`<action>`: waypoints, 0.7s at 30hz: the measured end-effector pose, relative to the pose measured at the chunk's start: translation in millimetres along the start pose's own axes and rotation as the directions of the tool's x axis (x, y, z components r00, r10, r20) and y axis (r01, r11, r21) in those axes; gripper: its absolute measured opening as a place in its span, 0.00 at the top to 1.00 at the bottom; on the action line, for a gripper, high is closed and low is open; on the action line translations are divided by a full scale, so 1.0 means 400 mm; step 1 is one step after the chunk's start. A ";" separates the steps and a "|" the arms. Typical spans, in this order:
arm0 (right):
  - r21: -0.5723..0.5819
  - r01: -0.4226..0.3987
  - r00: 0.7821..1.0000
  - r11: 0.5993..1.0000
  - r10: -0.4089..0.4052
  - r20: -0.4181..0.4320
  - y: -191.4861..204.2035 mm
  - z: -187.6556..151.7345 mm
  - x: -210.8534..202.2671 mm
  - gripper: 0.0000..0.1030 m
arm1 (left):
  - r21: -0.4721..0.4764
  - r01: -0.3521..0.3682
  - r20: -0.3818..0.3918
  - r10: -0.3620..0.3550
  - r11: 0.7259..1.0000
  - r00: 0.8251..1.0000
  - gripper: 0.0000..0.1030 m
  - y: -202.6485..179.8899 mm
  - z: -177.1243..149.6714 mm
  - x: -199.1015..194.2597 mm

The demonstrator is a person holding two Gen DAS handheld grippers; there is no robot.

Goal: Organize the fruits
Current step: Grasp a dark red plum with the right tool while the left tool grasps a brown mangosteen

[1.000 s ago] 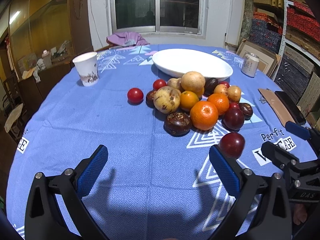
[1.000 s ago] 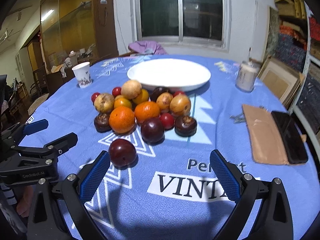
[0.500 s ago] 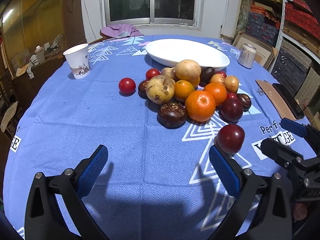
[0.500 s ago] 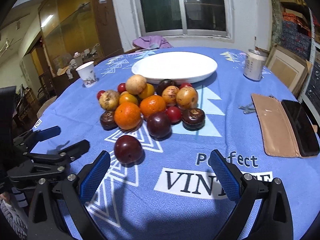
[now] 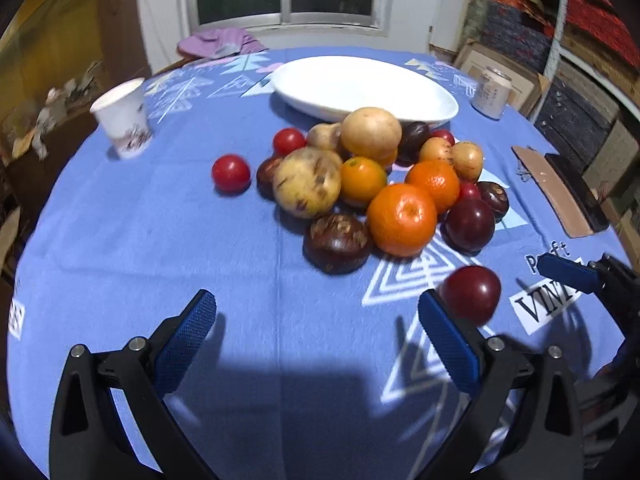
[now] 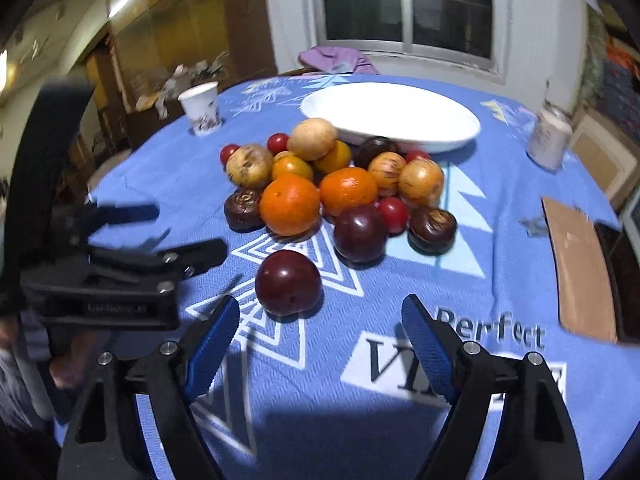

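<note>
A pile of fruit [image 5: 372,184] [image 6: 332,184] lies mid-table: oranges, tan pears, dark plums, brown mangosteens, small red tomatoes. Behind it stands an empty white oval bowl [image 5: 360,88] [image 6: 392,116]. One dark red plum [image 5: 470,294] [image 6: 289,282] sits apart, nearest me. My left gripper [image 5: 320,340] is open over bare cloth; the plum sits just beyond its right fingertip. My right gripper [image 6: 320,340] has its jaws closing, with nothing between the pads; the plum lies just ahead of them, slightly left. The right gripper's blue tips [image 5: 564,270] show at the left view's right edge.
Blue patterned tablecloth [image 5: 160,240] covers a round table. A paper cup [image 5: 122,118] [image 6: 202,108] stands at the left, a can [image 5: 492,92] [image 6: 550,142] at the right. A brown case and a dark phone [image 6: 580,272] lie at the right edge. One tomato [image 5: 231,173] sits apart.
Both grippers have moved forward toward the fruit, so the pile and the lone plum look nearer. The right gripper's jaws have narrowed; the left gripper's are as wide as before.
</note>
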State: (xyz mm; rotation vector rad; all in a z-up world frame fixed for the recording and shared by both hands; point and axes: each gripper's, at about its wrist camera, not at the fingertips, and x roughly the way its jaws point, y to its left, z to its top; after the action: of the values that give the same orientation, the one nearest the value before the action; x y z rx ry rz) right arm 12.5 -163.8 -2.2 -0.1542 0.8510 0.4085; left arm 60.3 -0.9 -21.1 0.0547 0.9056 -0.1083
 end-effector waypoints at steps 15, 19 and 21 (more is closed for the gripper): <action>-0.024 -0.080 0.996 0.997 0.079 -0.045 0.012 0.027 0.067 0.54 | 0.070 0.083 -0.037 -0.080 0.994 0.996 0.26 -0.005 0.049 0.107; -0.049 -0.074 0.996 0.996 0.072 -0.053 0.029 0.020 0.075 0.61 | 0.092 0.079 -0.021 -0.078 0.993 0.997 0.26 -0.006 0.049 0.109; -0.064 -0.065 0.997 0.996 0.062 -0.051 0.032 0.019 0.073 0.61 | 0.105 0.079 -0.015 -0.078 0.991 0.997 0.33 -0.005 0.047 0.104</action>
State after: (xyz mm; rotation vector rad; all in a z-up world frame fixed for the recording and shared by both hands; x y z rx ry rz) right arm 29.6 -141.4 -18.8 -0.1985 0.8927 0.4940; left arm 100.3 -7.7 -42.4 0.1183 0.9130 -0.2291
